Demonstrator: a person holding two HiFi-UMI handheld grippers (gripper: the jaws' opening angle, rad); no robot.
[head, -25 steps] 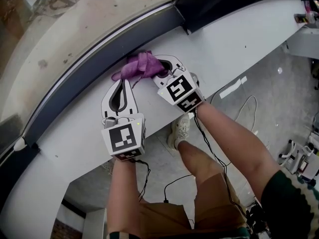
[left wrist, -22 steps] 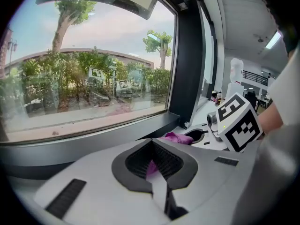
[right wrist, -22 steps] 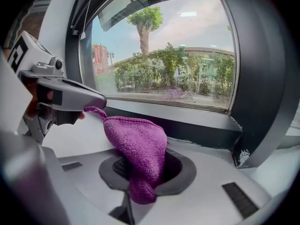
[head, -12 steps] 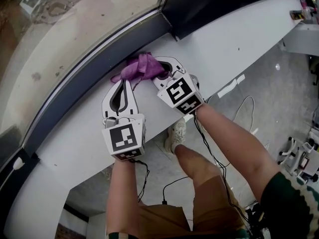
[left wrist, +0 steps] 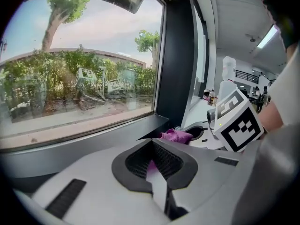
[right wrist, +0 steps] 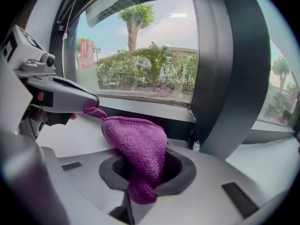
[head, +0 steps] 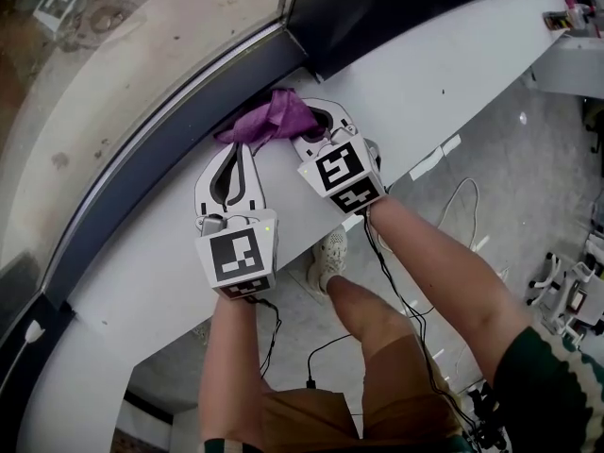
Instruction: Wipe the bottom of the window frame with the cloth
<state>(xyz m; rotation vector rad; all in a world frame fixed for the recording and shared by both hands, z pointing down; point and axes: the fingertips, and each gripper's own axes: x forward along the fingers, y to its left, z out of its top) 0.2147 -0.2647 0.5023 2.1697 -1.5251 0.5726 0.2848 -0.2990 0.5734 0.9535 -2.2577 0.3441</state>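
Left gripper (head: 236, 151) and right gripper (head: 304, 124) fingers both clamped on purple cloth (head: 276, 114); cloth beside dark window frame (head: 179, 121).

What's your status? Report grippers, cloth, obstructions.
Left gripper shut on a corner of the cloth. Right gripper shut on its bulk. Cloth bunched at the bottom of the window frame. No obstruction seen along it.

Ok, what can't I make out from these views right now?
- Head view: whether the purple cloth touches the window frame; its bunched folds cover the contact.
- Left gripper view: how much cloth the left gripper holds; its jaws hide all but a sliver.
- Right gripper view: the frame's bottom behind the cloth in the right gripper.
- Dirt on the frame: too small anywhere.
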